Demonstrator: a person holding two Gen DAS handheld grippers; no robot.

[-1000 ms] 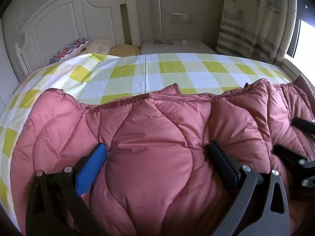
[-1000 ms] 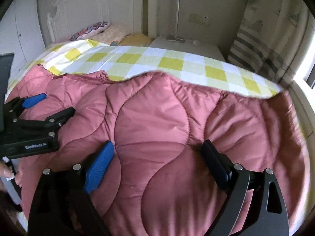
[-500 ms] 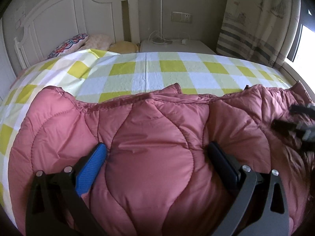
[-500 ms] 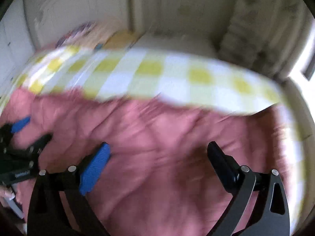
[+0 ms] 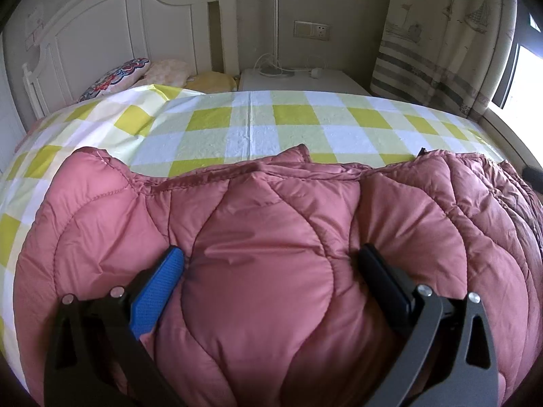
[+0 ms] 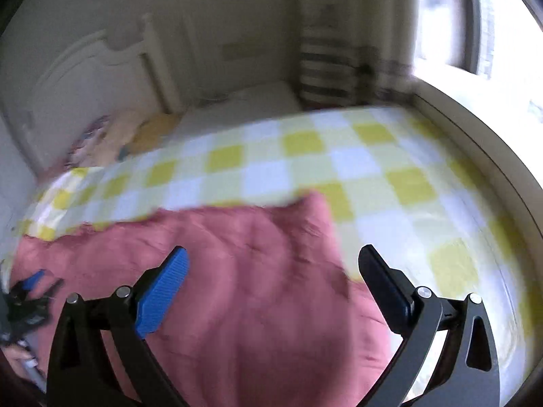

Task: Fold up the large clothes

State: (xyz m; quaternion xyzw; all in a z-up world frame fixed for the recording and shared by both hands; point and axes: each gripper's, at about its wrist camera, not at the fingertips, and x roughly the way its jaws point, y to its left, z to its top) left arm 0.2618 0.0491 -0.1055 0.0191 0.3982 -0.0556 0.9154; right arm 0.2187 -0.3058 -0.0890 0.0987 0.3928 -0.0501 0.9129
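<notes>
We find the pink quilted jacket (image 5: pixel 264 244) lying on the bed (image 5: pixel 305 125), spread over the near part of the yellow-and-white checked sheet. Its lower portion runs out of the left wrist view, so we cannot see its full outline.

The left gripper (image 5: pixel 271 264) has its fingers (image 5: pixel 159 285) spread wide and pressed down into the padding, with a bulge of jacket between them. Whether the pads are actually squeezing that bulge we cannot tell; they stand far apart and the fabric swells up around them.

The right gripper (image 6: pixel 271 264) sits over the jacket's right-hand edge, its fingers (image 6: pixel 163 285) spread wide with nothing pinched; the black finger is seen over bare sheet. This view is heavily blurred, and the quilting lines cannot be made out in it.

At the left margin of the right wrist view we make out the other gripper only as a dark smear with a blue tip. Below it, part of a hand (image 6: pixel 17 356) is cut off by the frame edge.

Behind the bed, the white headboard (image 5: pixel 112 34), some pillows (image 5: pixel 115 78) and a striped curtain (image 5: pixel 441 51) are visible.
</notes>
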